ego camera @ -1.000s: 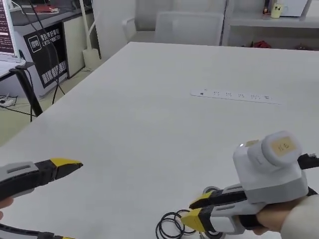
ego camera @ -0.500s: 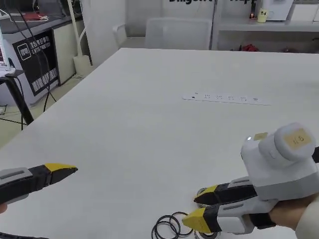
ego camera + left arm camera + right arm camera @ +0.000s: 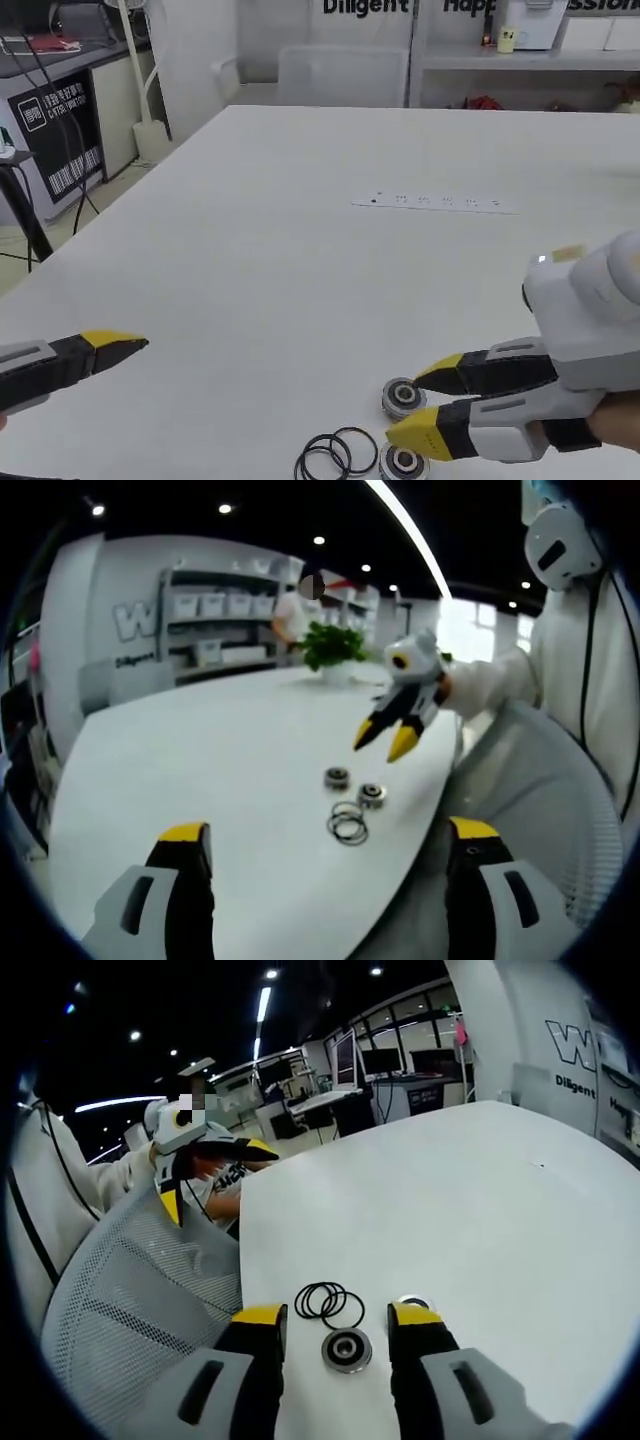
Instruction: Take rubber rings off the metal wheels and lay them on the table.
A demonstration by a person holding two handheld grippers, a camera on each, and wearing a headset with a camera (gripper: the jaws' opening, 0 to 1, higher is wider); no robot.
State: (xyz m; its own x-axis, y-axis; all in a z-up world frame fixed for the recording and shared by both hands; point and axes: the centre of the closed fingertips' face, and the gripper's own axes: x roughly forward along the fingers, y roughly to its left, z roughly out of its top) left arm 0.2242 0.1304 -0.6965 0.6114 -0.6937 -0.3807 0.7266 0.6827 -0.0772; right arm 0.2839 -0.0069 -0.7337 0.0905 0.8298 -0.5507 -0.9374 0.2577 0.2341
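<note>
The right gripper hangs released above the bench, its yellow-tipped jaws parted and gripping nothing. In the right gripper view, one metal wheel lies on the bench between the two jaws. A second wheel peeks out just past the tip of the jaw on that view's right. A small cluster of loose black rubber rings lies flat on the bench just ahead of the jaws, close beside the metal wheel; whether they touch it I cannot tell.

The left gripper is released too, its jaws spread wide with nothing between them. Both wheels and the rubber rings lie well ahead of it, near the bench edge, with the right gripper held above them. In the head view, a white power strip lies on the bench far beyond the right gripper's tips.
</note>
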